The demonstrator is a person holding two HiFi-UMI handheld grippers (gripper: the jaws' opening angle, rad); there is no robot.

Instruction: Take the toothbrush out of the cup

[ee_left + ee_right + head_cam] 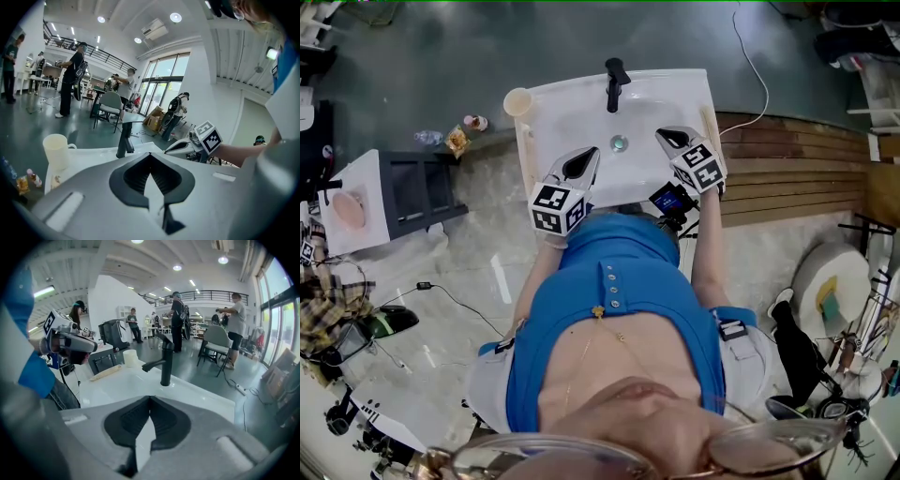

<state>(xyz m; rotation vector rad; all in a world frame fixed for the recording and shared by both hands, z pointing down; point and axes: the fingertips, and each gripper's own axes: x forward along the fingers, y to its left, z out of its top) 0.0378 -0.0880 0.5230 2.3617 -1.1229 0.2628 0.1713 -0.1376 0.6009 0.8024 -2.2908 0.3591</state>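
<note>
White porcelain of the sink [572, 112] is seen beneath both tools. The left hand-held gripper [150, 157] is held with its jaws closed tip to tip and nothing is gripped. The right hand-held gripper [150, 399] is likewise closed and empty. The cup [56, 150] is found ahead and to the left of the left hand-held gripper, at the sink's corner. From the right one it stands beyond the black faucet [164, 364]. A pale elongated item [105, 372] is seen lying just beside the cup; whether it is the toothbrush cannot be told.
</note>
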